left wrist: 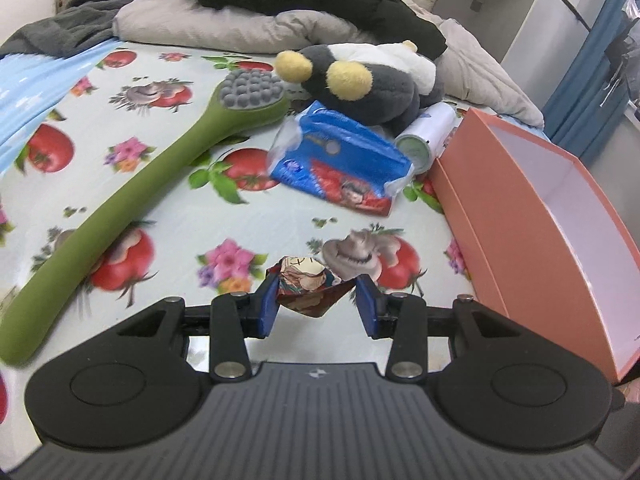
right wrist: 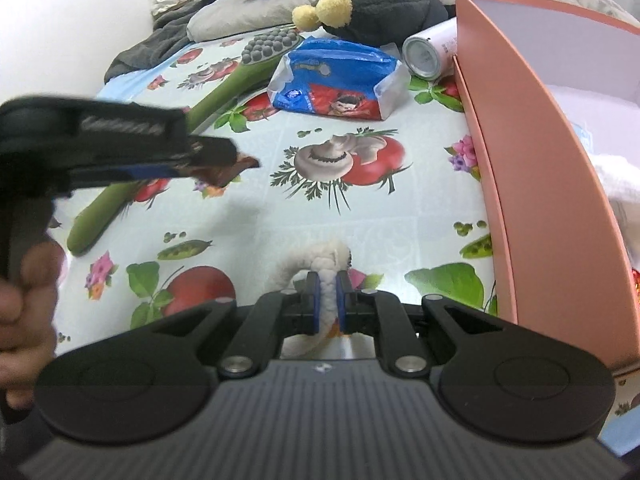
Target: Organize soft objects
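Over one printed sheet, left tongs grip one packet, right tongs one white rope.

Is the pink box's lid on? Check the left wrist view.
No, the pink box stands open on the bed, its white inside showing with no lid over it.

Left gripper tilted down, jaws half apart, clamped on small printed packet. Right gripper tilted down, jaws nearly together, pinching white fluffy cloth.
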{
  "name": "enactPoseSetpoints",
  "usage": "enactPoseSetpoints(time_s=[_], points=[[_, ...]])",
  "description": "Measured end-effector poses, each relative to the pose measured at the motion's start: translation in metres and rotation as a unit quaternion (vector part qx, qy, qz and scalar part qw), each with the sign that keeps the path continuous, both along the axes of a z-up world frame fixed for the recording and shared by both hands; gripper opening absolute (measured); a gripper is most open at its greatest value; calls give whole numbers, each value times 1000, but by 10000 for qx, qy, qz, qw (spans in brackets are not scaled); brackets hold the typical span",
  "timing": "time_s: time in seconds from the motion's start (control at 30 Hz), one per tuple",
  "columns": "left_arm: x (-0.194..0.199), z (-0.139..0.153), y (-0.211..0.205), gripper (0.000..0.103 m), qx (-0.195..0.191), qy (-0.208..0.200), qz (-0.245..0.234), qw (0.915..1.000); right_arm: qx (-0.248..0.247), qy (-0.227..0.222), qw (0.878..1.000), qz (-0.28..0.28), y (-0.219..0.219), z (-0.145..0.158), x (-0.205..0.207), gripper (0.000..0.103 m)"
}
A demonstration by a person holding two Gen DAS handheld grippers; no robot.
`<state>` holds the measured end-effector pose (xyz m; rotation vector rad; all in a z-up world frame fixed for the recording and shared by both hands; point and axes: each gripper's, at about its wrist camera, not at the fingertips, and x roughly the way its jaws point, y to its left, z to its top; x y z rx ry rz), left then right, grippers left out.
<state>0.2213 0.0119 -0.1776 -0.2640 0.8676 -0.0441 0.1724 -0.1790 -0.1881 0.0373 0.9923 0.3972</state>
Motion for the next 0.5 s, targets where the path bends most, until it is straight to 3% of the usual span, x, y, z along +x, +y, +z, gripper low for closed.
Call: enactPoseSetpoints(time_s=[0.5], points=[[-36,8,23,47,-277,-11,59,9996,-100,17,9997,-223,2,9,-5,19]])
